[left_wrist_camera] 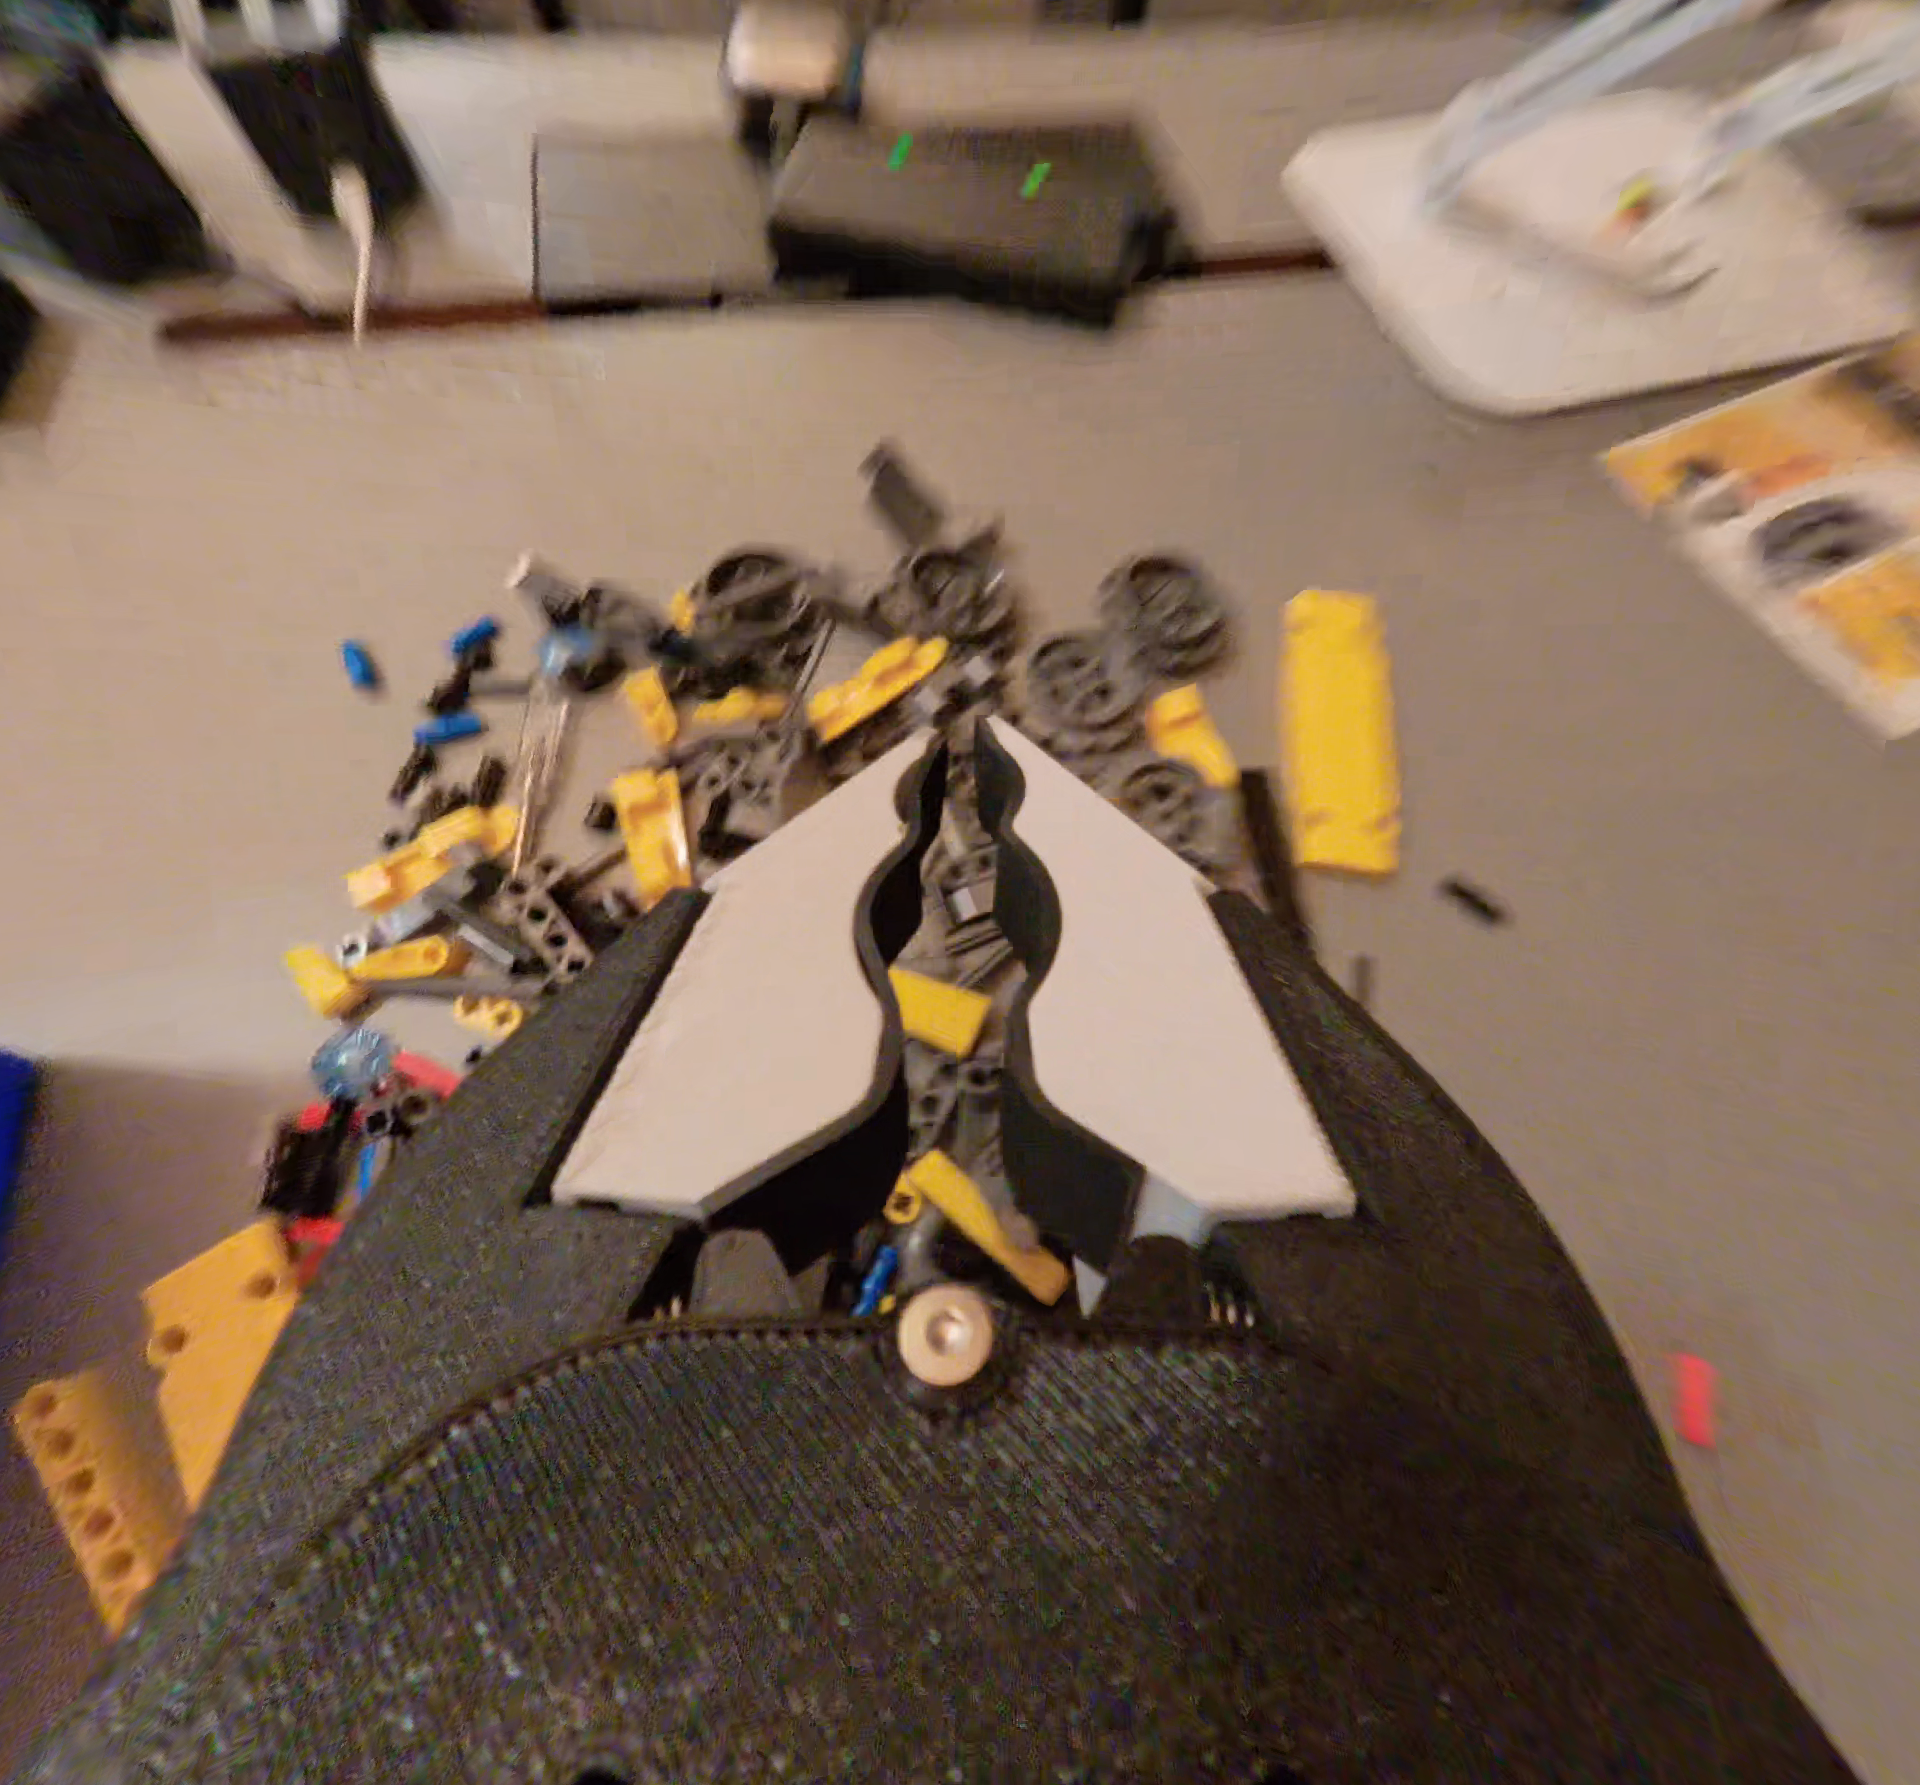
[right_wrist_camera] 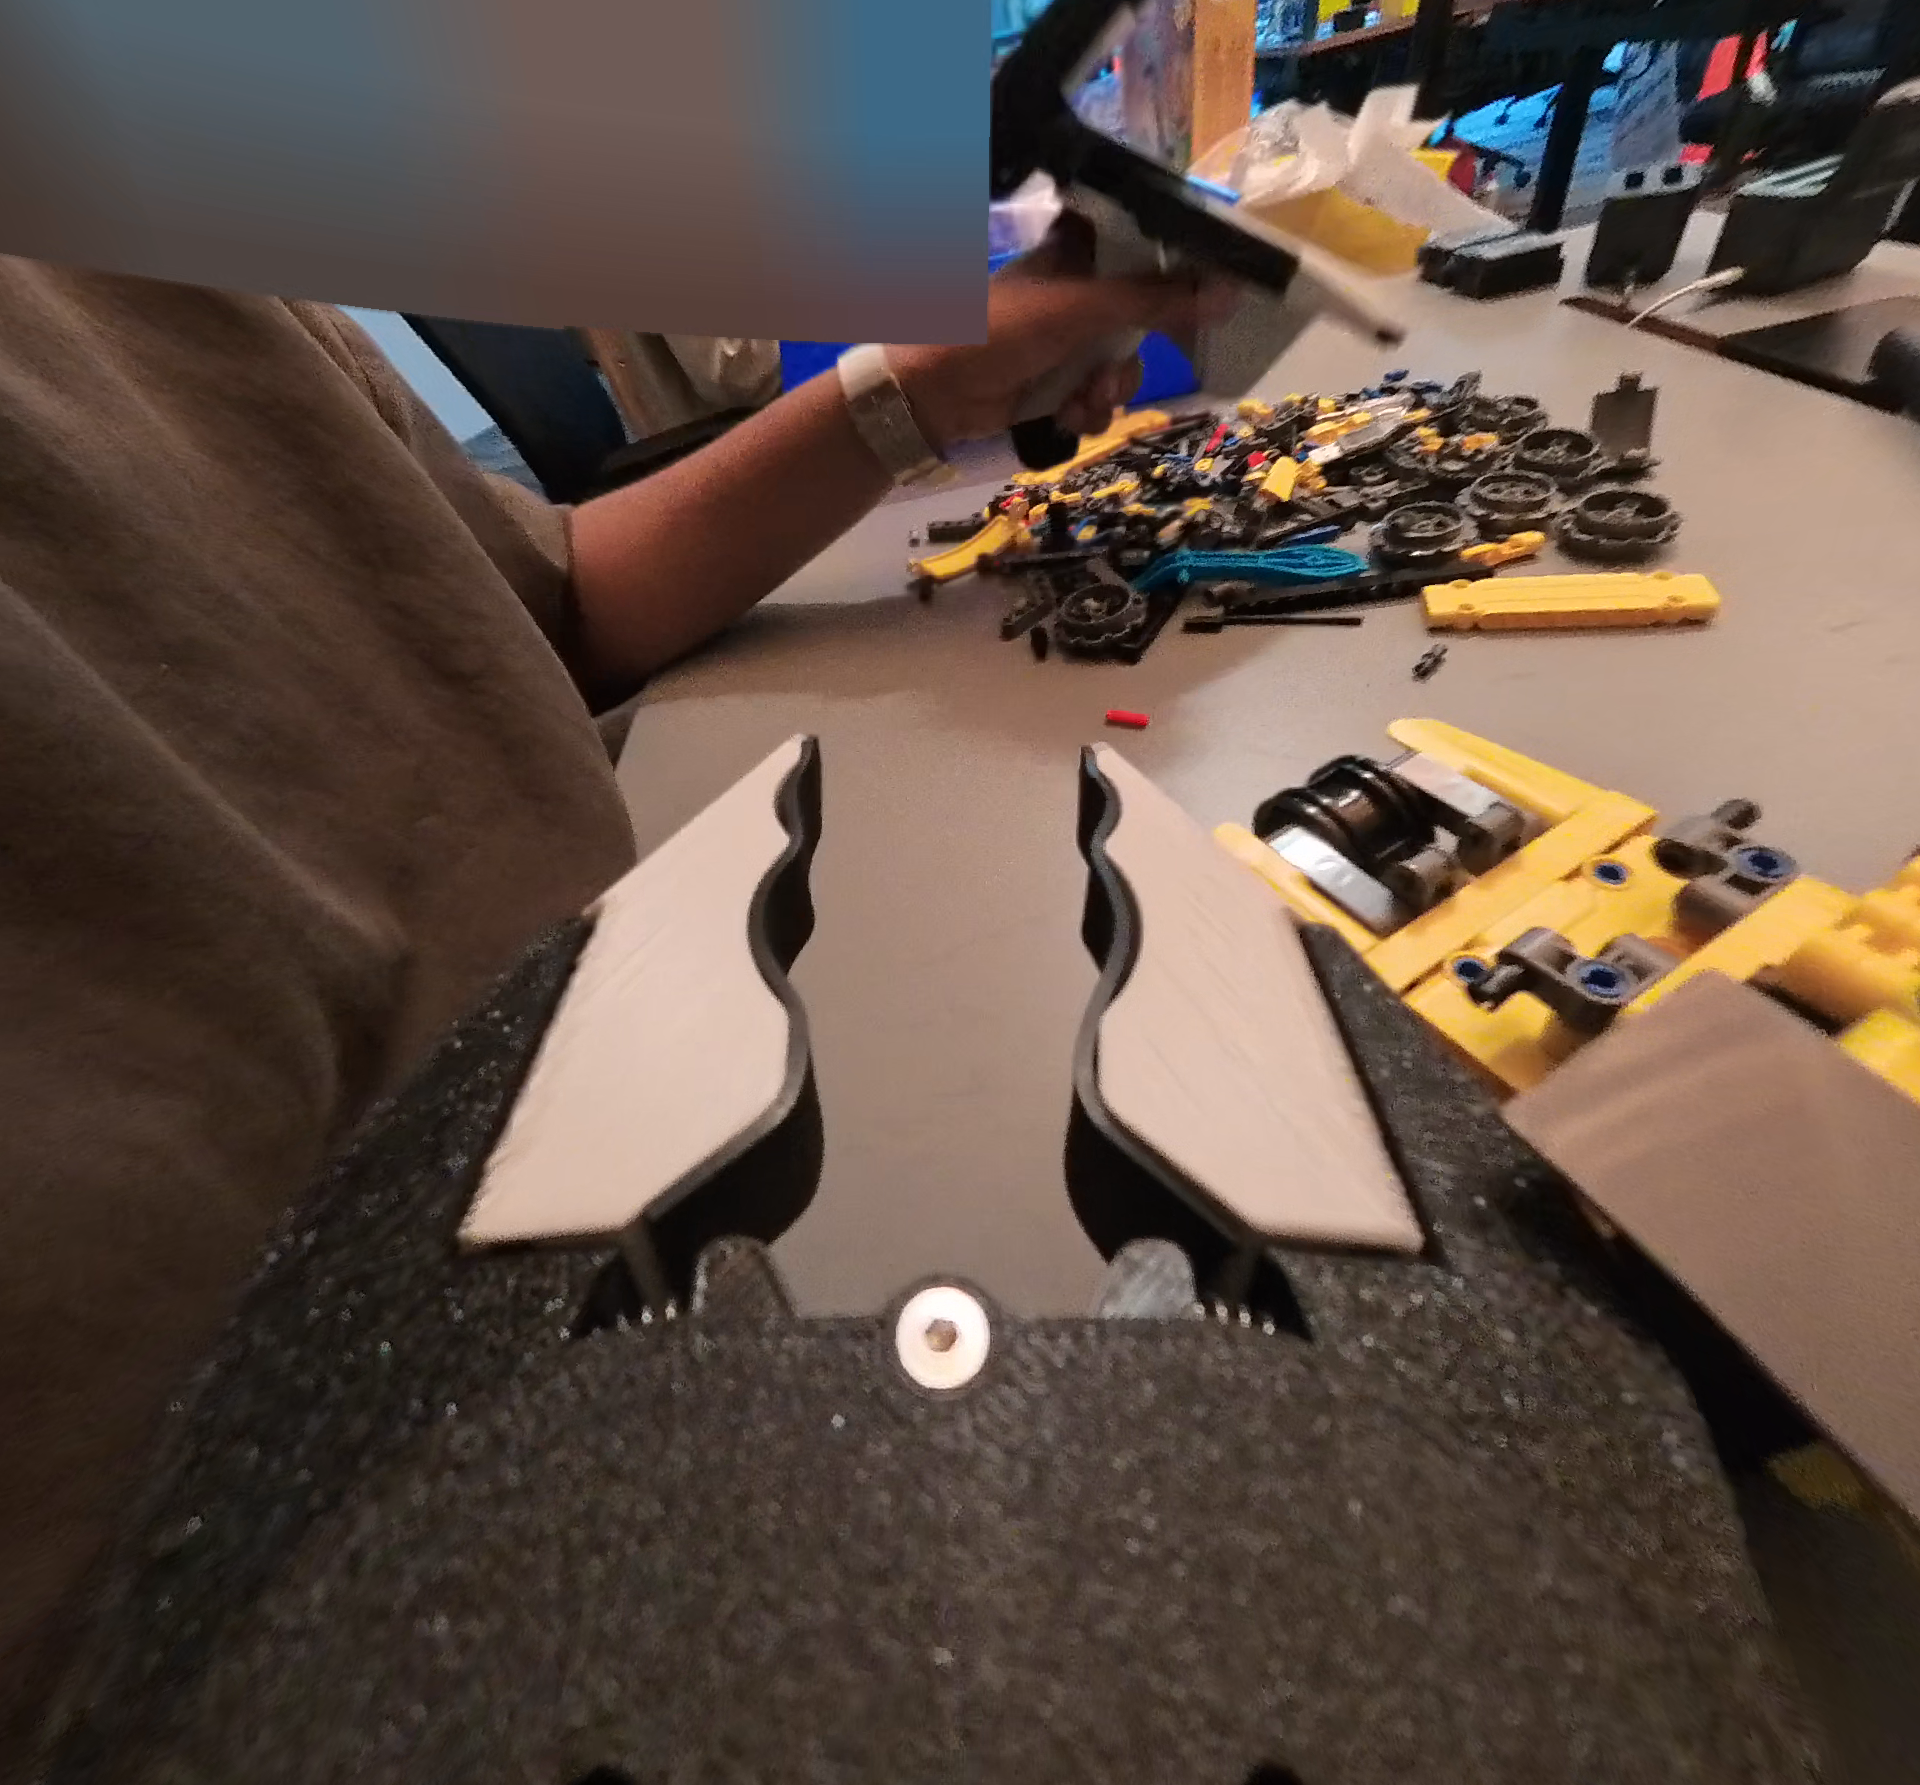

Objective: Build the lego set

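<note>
My left gripper (left_wrist_camera: 961,736) is shut, its tips together, and I see nothing held between them. It hovers over a pile of loose building-toy parts (left_wrist_camera: 727,800) in yellow, black and blue; this view is motion-blurred. The right wrist view shows the same gripper (right_wrist_camera: 1340,307) in a person's hand, raised above the pile (right_wrist_camera: 1299,509). My right gripper (right_wrist_camera: 951,748) is open and empty, low over bare grey table near the front edge. A partly built yellow model (right_wrist_camera: 1558,904) lies just right of it.
A long yellow panel (left_wrist_camera: 1340,727) (right_wrist_camera: 1569,601) and black wheels (left_wrist_camera: 1164,608) (right_wrist_camera: 1616,520) lie at the pile's right. A small red pin (right_wrist_camera: 1125,718) lies alone. A booklet (left_wrist_camera: 1797,530), a white tray (left_wrist_camera: 1558,322) and a black box (left_wrist_camera: 966,208) stand farther back. The person's torso (right_wrist_camera: 260,800) fills the left. Spacing between my two grippers at the tips: around 35 centimeters.
</note>
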